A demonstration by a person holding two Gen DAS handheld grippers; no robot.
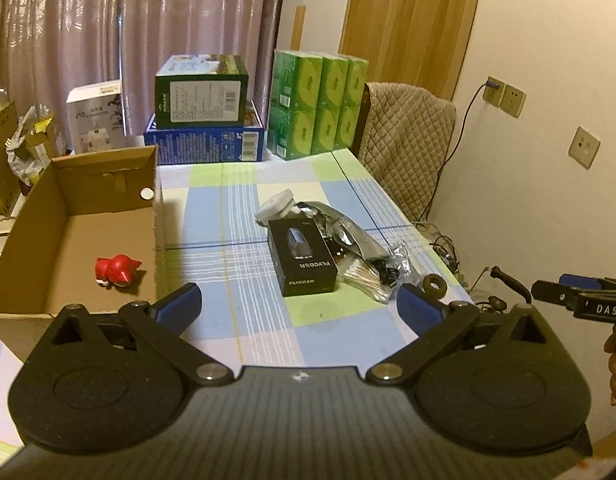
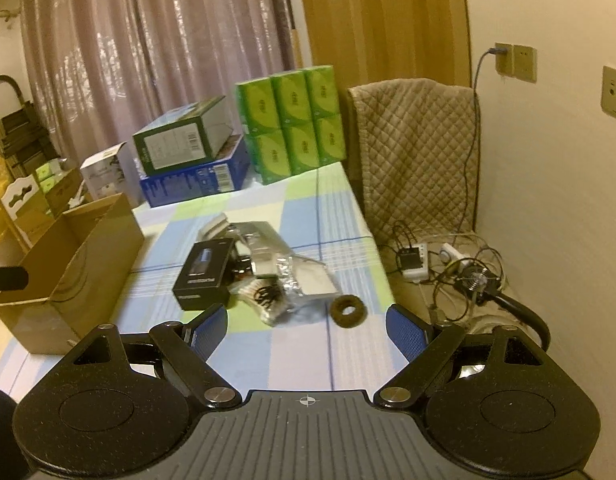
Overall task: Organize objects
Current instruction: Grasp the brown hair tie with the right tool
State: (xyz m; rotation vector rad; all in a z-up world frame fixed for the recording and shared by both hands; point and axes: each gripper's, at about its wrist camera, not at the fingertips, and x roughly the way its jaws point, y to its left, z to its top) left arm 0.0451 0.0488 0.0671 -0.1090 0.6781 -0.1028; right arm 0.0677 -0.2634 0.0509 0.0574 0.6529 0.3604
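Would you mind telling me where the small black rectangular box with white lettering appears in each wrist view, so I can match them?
Left wrist view: the small black rectangular box lies just right of centre on the checked tablecloth.
Right wrist view: the same box sits left of centre, nearer the open cardboard box.
Shared landmark: the dark foam ring, lying to the right of the box in both.

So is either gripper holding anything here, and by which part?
Nothing is held: the left gripper and the right gripper are both open and empty.
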